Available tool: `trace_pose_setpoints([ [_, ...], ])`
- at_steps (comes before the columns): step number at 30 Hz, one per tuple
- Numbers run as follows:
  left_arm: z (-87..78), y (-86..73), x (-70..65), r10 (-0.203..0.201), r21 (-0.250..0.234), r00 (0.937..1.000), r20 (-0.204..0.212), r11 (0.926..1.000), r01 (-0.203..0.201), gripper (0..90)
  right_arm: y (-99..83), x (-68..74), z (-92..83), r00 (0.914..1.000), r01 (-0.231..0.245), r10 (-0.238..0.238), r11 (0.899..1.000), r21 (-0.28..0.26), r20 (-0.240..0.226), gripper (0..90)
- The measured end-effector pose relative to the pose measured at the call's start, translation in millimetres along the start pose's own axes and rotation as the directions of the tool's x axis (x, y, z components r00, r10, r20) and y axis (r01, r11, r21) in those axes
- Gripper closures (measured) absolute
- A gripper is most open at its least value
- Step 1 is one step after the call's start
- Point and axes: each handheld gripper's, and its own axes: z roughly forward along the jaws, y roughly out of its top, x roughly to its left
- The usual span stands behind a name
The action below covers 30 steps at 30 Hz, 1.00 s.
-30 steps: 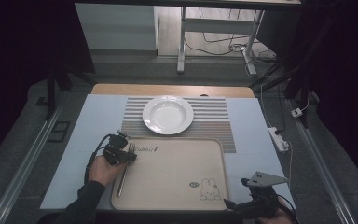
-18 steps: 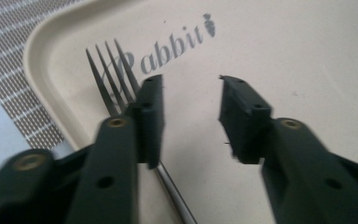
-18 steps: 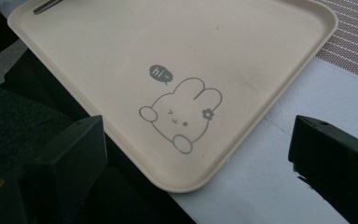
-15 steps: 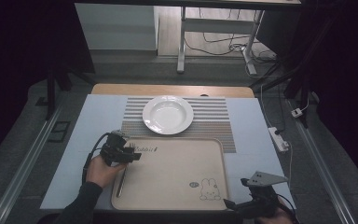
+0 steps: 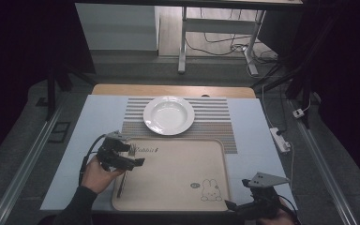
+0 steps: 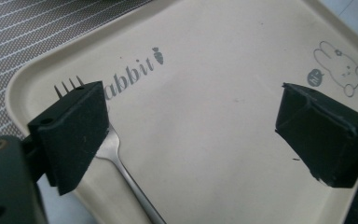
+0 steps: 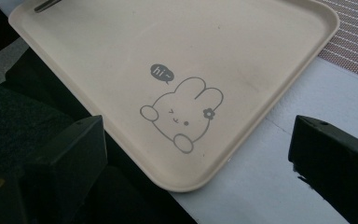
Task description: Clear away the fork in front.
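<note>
A beige tray [image 5: 178, 173] printed with a rabbit lies at the front of the table. A metal fork [image 5: 122, 182] rests along its left side, tines pointing away from me. My left gripper [image 5: 138, 161] hovers just above the fork [image 6: 121, 163]. Its jaws have just been opening and now stand wide apart, with nothing between them. The fork's tines [image 6: 67, 86] peek out behind the left jaw. My right gripper [image 5: 230, 205] sits at the tray's near right corner, open and empty, looking at the rabbit print [image 7: 182, 114].
A white plate [image 5: 168, 115] stands on a striped placemat [image 5: 215, 119] behind the tray. A light blue mat [image 5: 89, 126] covers the table. A white power strip [image 5: 281, 140] lies off the right edge. Dark floor surrounds the table.
The left gripper's jaws have opened and the hand has lifted a little. The fork stays lying on the tray. The right gripper has not moved.
</note>
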Motion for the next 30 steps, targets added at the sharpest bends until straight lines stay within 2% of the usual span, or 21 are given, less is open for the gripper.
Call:
trace_pose_setpoints([
  [4, -10.6, -6.6, -5.7, 0.016, 0.000, 0.9998, 0.009, 0.9999, -0.016, 4.4, 0.0, 0.0, -0.6, 1.0000, -0.004, 0.004, 1.000, -0.004, -0.004, 4.0],
  [7, -18.5, -12.9, -8.7, 0.016, -0.024, 0.9992, 0.036, 0.9996, -0.015, 2.1, 0.2, 0.2, -0.2, 1.0000, 0.002, -0.002, 1.000, -0.003, -0.007, 3.7],
  [10, -26.4, -20.1, -11.9, 0.020, -0.043, 0.9990, 0.041, 0.9989, -0.018, 0.8, 0.2, 0.3, 0.0, 0.9999, 0.003, -0.003, 1.000, -0.002, -0.010, 3.3],
  [21, -55.4, -51.8, -23.8, 0.005, -0.096, 0.9997, 0.025, 0.9954, -0.003, 0.0, 0.1, -0.9, 0.0, 0.9998, -0.011, 0.011, 1.000, -0.001, -0.017, 2.1],
  [30, -73.6, -73.5, -29.3, -0.009, -0.116, 1.0000, -0.001, 0.9932, 0.009, 0.0, 0.3, -1.5, 0.4, 0.9997, -0.018, 0.018, 1.000, 0.002, -0.018, 2.2],
])
